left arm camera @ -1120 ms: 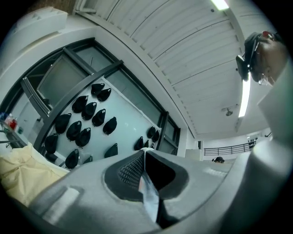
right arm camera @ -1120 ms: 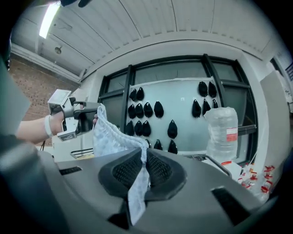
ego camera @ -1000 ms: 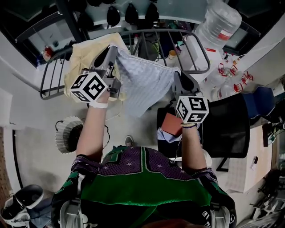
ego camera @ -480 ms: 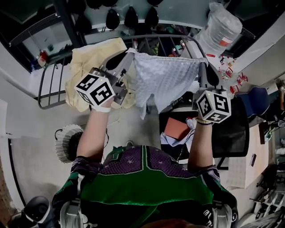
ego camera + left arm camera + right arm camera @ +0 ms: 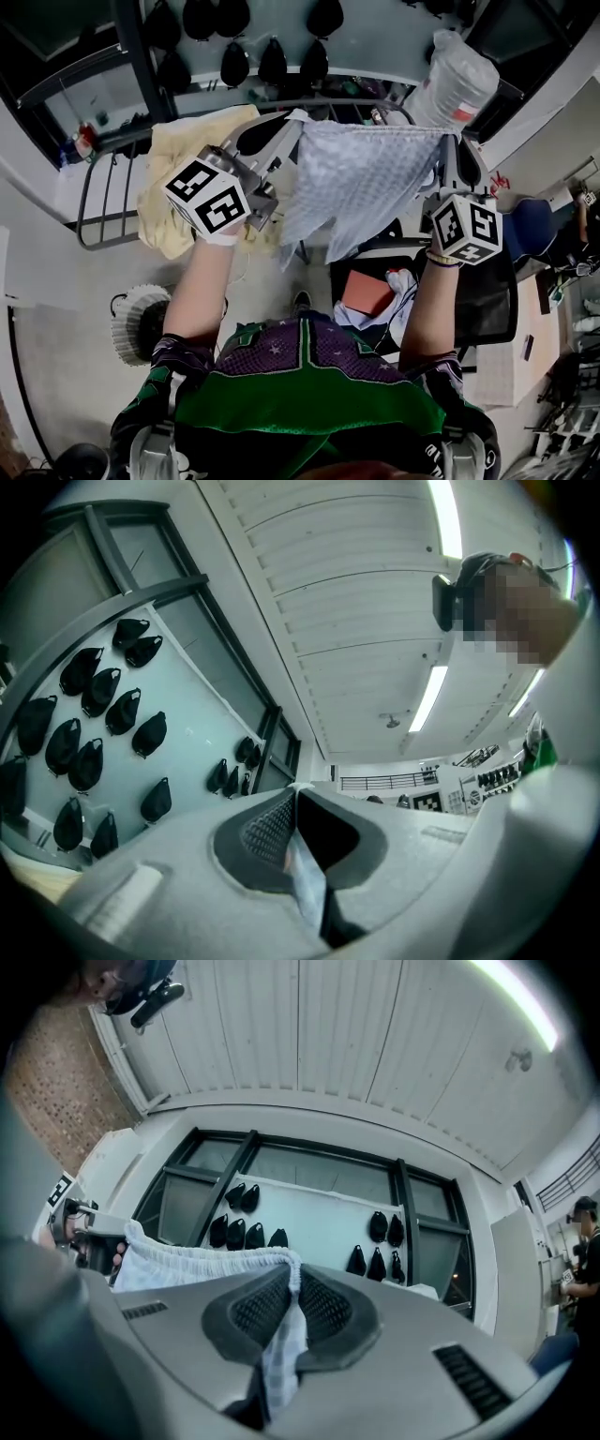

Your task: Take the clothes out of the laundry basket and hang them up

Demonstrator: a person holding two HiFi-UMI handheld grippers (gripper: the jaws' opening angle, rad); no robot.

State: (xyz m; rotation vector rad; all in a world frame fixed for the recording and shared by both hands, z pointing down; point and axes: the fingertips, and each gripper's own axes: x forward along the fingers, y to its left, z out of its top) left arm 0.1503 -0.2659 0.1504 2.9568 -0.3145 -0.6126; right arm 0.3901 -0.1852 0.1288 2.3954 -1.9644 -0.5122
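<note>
Pale flooring fills the head view, with a metal drying rack (image 5: 101, 192) standing at the upper left and a yellow cloth (image 5: 183, 173) draped over it. A light checked garment (image 5: 361, 178) is held stretched in the air between both grippers, in front of the rack and above a dark basket (image 5: 486, 305) in which a red item and white items are seen. The left gripper (image 5: 292, 127) is clamped on one end of the garment's upper edge, and the right gripper (image 5: 448, 142) on the other end. A large water bottle (image 5: 459, 75) is seen at the upper right.

A white panelled ceiling with light strips is shown in the left gripper view, beside a wall of dark caps (image 5: 89, 733). The left gripper (image 5: 295, 803) is seen pressed together on a thin fold of the garment (image 5: 306, 881).

The right gripper (image 5: 298, 1288) is seen in the right gripper view clamped on the gathered band of the garment (image 5: 206, 1265), which runs off to the left. More dark caps (image 5: 377, 1228) are seen on a pale panel behind.
</note>
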